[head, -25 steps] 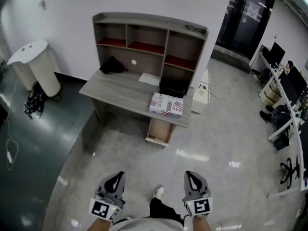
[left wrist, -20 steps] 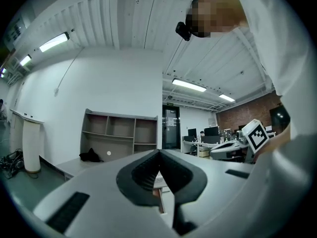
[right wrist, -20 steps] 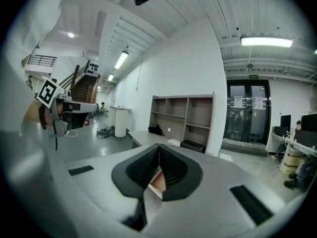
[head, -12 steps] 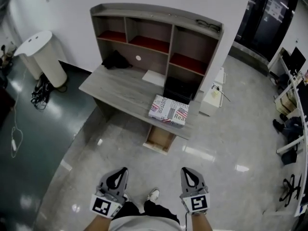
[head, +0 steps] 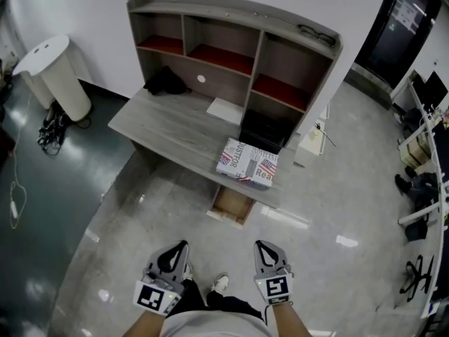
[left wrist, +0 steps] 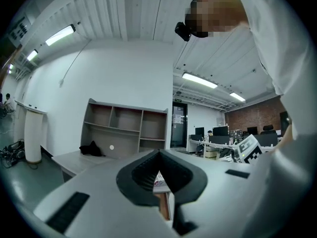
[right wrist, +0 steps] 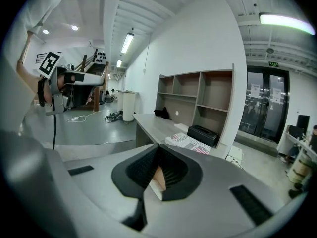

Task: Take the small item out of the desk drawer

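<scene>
Black ribbed pads of the left gripper meet tip to tip with nothing between them. The right gripper is likewise closed and empty. Both are held well short of the desk. Under the desk's right end the drawer stands pulled out, but the small item cannot be made out inside it. A printed box lies on the desk, just above the drawer.

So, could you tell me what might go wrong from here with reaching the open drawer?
1. The printed box sits at the desk edge just above the drawer; a reaching gripper could knock it.
2. The left gripper and right gripper are both shut, so they must open first.
</scene>
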Available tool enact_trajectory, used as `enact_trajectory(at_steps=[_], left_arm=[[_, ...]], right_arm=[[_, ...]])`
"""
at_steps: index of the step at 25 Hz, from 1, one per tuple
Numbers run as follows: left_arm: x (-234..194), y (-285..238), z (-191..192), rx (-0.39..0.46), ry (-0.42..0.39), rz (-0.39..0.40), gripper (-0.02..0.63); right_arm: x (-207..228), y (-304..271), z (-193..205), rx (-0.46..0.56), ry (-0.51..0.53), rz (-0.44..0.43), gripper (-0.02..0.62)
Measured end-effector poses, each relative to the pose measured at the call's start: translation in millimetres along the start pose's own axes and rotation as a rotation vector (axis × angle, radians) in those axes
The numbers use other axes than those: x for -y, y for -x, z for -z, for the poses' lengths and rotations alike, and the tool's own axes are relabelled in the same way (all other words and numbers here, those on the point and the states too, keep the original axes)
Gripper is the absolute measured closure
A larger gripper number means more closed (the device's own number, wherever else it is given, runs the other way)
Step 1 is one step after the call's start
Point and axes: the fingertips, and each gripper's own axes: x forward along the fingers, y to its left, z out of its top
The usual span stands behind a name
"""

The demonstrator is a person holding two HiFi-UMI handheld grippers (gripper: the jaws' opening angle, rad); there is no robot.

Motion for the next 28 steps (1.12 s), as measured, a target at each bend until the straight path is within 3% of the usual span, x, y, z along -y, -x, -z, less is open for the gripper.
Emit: enact_trajectory(at_steps=[7,17,28], left_arm=[[-36.1,-20.2,7.1,-0.001,0.024,0.038,0.589],[-64.9,-36.9,63.6,-0.071,0.043,0.100,0.589],[-84.7,-34.4,133.3,-0.151,0.086,0.097,0.589]], right_arm=[[-6.9,-50.6,13.0,-0.096,0.054,0.007,0.571],[-18.2,-132.2,71.9,-0.216,0.126,-0.021,0.569],[-32.0,-198.3,146.5,-0.325,0.205,-0.072,0.523]])
